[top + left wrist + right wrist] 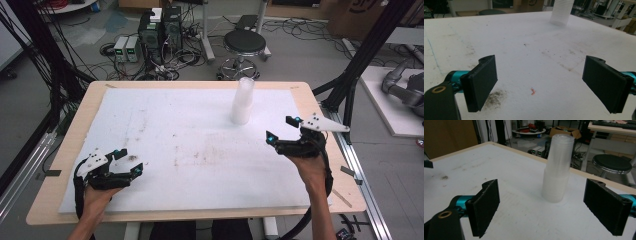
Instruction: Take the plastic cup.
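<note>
Centrally placed toward the far right of the foam sheet (pixel 165 135): cup stack (pixel 242 101), upright, translucent, nested, well apart from both grippers. Seen from right gripper view as a tall column (pixel 557 167) standing ahead of and between the two black jaws, untouched.

Right gripper (pixel 284 131): jaws wide open, nothing between them, aimed at the stack and held above the sheet near its right edge. Right hand (pixel 311 167) beneath the gripper body, forearm entering from the lower right, wrist raised.

Left gripper (pixel 128 161): jaws likewise wide apart and empty, low over the near left of the sheet, pointed across it toward the stack (pixel 561 11) far off. Left hand (pixel 95 196) under the body, forearm from the lower left.

Judged step: approach to the stack with the right gripper. Best done by keeping the jaws level and centred on the column, closing on the top cup alone rather than lower down, squeezing lightly to avoid crushing thin plastic, lifting straight up. Risk: tipping the tall stack with a sideways nudge; steadying of the base with the left gripper likely helpful.
</note>
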Available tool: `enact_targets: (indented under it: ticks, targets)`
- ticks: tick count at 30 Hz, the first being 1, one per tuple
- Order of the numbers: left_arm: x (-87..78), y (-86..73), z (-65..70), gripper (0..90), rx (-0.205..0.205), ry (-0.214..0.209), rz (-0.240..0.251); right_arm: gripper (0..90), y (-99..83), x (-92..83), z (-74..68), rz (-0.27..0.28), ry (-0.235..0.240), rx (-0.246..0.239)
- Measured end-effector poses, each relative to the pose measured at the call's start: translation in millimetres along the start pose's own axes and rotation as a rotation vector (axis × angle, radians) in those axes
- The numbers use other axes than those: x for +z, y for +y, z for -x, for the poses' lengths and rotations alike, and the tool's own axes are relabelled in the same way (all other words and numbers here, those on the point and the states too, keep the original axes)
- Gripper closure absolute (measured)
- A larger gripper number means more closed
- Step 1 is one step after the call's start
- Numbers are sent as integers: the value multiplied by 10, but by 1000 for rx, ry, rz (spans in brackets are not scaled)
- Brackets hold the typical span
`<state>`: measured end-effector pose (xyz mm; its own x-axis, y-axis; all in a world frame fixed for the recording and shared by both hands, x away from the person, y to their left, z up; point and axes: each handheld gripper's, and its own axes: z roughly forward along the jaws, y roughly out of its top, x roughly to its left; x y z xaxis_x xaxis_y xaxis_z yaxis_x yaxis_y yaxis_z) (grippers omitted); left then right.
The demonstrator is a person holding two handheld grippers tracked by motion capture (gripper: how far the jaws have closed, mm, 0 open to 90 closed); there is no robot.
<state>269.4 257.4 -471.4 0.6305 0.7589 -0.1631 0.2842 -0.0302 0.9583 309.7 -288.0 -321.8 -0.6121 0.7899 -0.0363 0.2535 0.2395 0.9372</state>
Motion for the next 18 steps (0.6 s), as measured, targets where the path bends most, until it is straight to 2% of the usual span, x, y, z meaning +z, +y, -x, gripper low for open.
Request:
enact_targets:
  ticks: [7, 8, 14, 18]
  targets:
    - [4, 2, 5, 125, 5, 8, -4, 135, 356, 110, 110, -5, -12, -14]
    - [6, 2, 10, 125, 8, 11, -4, 135, 454, 178, 142, -29, -9, -13]
    - [16, 5, 30, 125, 29, 13, -14, 134, 627, 377, 236, -68, 3, -14]
    - [17, 4, 29, 125, 28, 12, -14, 134, 755, 570, 329, -120, 10, -10]
